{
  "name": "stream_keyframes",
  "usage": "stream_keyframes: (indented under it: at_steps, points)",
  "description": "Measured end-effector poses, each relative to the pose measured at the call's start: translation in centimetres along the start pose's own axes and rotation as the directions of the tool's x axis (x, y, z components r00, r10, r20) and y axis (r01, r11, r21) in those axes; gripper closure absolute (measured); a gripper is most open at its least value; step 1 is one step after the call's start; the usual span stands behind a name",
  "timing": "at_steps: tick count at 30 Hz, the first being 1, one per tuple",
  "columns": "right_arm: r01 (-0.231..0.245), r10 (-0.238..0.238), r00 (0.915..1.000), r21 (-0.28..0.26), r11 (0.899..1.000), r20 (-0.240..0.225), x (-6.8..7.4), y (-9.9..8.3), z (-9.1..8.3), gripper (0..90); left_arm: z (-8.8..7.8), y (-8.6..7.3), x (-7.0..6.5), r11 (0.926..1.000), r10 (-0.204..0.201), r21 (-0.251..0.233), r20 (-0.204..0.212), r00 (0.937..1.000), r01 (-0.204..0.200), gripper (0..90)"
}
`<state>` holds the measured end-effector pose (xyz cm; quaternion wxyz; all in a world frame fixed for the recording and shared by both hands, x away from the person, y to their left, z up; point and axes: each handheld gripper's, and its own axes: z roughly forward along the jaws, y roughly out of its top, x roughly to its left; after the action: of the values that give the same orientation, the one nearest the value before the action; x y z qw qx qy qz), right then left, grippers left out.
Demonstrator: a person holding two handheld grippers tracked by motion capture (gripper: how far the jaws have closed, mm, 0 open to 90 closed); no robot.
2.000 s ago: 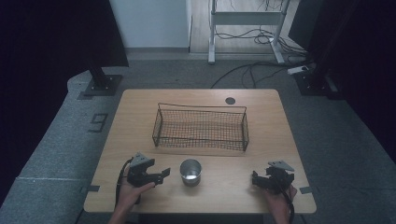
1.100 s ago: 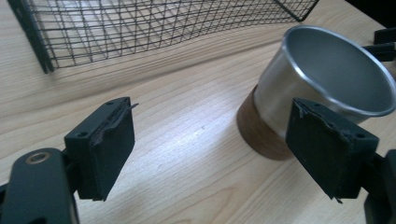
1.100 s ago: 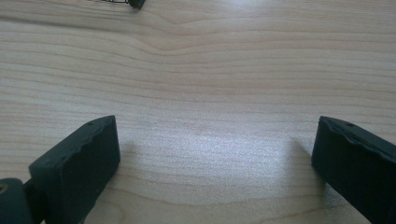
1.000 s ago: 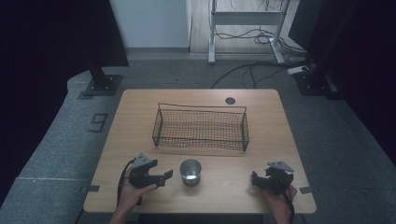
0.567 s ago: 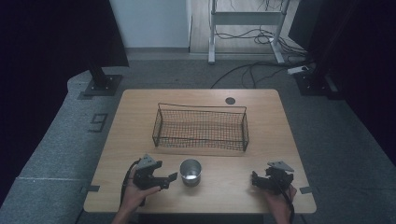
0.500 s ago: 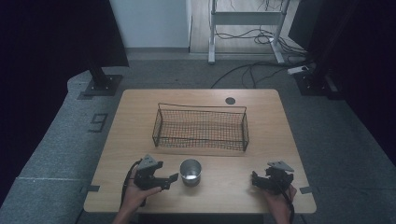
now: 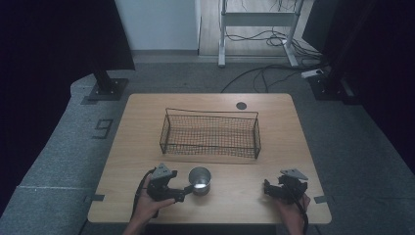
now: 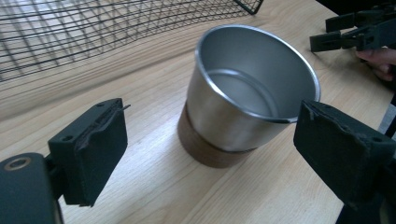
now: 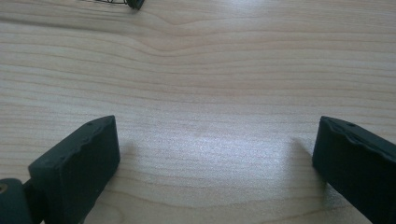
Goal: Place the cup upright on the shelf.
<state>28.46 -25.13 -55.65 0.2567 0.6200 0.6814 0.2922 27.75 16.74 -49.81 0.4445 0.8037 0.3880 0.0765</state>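
The steel cup stands upright on the counter between the wide-spread left claw, its far base hidden, while the right claw gapes wide over bare wood.

Landmark = cup, upright on bench, near front edge, a bit left of centre. Wire basket stands behind cup, towards bench middle, apart from it. Small round hole in bench lies well behind cup, beyond basket, near far edge. Left gripper sits just left of cup & slightly in front; its fingers spread either side of cup w/ gaps, not touching. Right gripper well right of cup, near front-right corner, fingers wide apart over bare bench. Floor cables lie far behind cup, past bench.
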Motion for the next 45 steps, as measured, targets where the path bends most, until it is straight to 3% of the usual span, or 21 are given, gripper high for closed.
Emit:
stream_keyframes:
  at_steps: [11,20,29,34,38,45]
  points:
    - [0.001,-0.001,1.0,-0.001,1.0,0.002,0.0,0.0,0.0,0.6,1.1,0.0,-1.2,0.9994,0.032,0.013,0.022,0.9992,-0.033,8.9]
    - [0.001,-0.001,1.0,-0.001,1.0,0.001,0.0,0.0,0.0,0.6,2.6,0.3,-1.9,0.9979,0.05,0.041,0.012,0.9987,-0.05,5.5]
    - [0.001,-0.001,1.0,-0.001,1.0,0.001,0.0,0.0,0.0,0.6,4.1,0.8,-2.3,0.9976,0.063,0.028,-0.021,0.9978,-0.062,5.8]
    - [-0.001,0.001,1.0,0.0,1.0,0.001,0.0,0.0,0.0,0.6,4.8,1.0,-2.9,0.997,0.077,0.011,-0.036,0.9964,-0.076,10.7]
    - [-0.001,0.001,1.0,0.0,1.0,0.001,0.0,0.0,0.0,0.6,4.9,0.9,-3.0,0.9958,0.091,-0.005,-0.069,0.9935,-0.091,13.0]
    - [-0.001,0.001,1.0,0.0,1.0,0.001,0.0,0.0,0.0,0.6,4.7,0.8,-3.1,0.9939,0.105,-0.026,-0.089,0.9905,-0.107,15.2]
